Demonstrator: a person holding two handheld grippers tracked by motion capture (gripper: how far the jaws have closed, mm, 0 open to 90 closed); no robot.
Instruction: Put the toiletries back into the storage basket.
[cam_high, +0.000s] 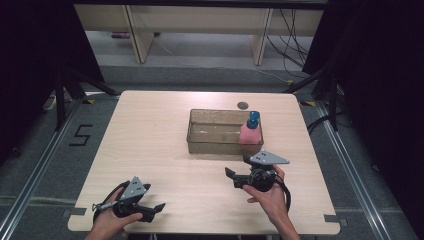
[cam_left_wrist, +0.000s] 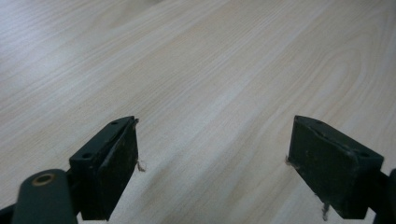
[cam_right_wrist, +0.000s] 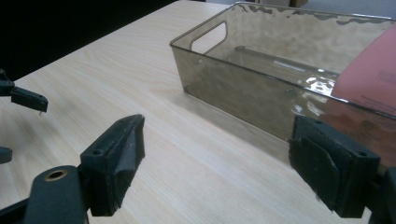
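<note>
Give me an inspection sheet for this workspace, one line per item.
Surface: light wood table, bare apart from the things below.
Job's things: clear brownish bin near the middle; pink bottle with blue cap upright in its right end.
Clutter: small dark round disc behind the bin.
Grippers: left gripper open, near the front left edge; right gripper open, in front of the bin, holding nothing.
Cables: black cable looping from the right gripper; wires on the floor behind.
Surroundings: grey floor, pale furniture legs behind, dark curtains at the sides.
</note>
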